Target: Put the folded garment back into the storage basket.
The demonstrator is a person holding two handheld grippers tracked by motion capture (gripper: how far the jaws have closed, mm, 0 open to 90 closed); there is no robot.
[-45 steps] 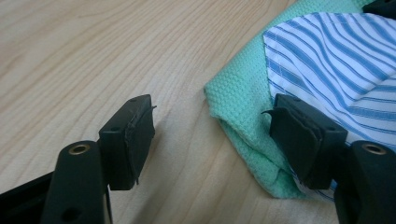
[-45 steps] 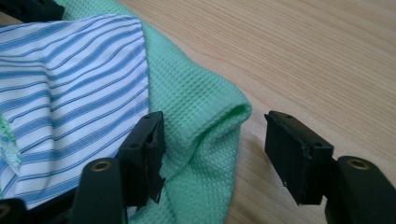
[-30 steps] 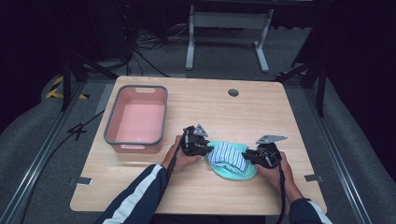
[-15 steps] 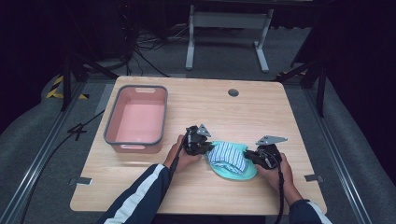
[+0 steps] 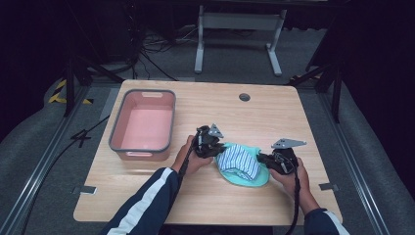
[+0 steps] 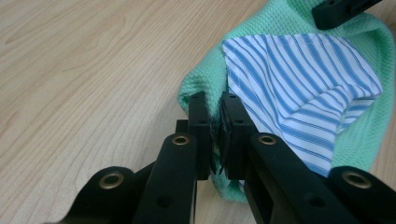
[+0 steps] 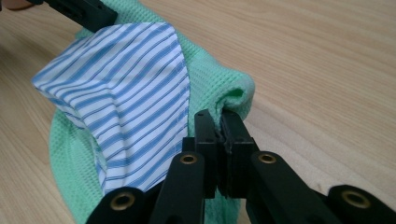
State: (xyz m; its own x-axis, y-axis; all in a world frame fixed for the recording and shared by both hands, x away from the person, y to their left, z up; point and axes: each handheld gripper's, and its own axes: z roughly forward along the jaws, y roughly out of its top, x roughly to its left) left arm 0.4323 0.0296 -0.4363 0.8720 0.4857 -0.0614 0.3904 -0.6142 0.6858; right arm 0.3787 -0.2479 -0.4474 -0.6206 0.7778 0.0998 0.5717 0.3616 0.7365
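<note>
The left gripper (image 5: 214, 147) sits at the left edge of a green cloth (image 5: 262, 176) near the middle of the wooden table (image 5: 205, 200). In the left gripper view its jaws are pressed together on a fold of that green cloth (image 6: 201, 91), with the fabric caught in the narrow gap between them. The right gripper (image 5: 266, 159) is at the opposite edge of the cloth, and in the right gripper view its jaws are likewise closed on a rolled rim of the green cloth (image 7: 236, 98). A blue-and-white striped cloth (image 5: 238, 161) lies bunched on top of the green one, between the two grippers; in the left gripper view the striped cloth (image 6: 303, 88) lies just beside the right-hand jaw. The person's left hand (image 5: 191, 159) and right hand (image 5: 296, 178) hold the grippers from the near side of the table. A pink bin with a grey rim (image 5: 116, 131) stands well apart on the left part of the table.
</note>
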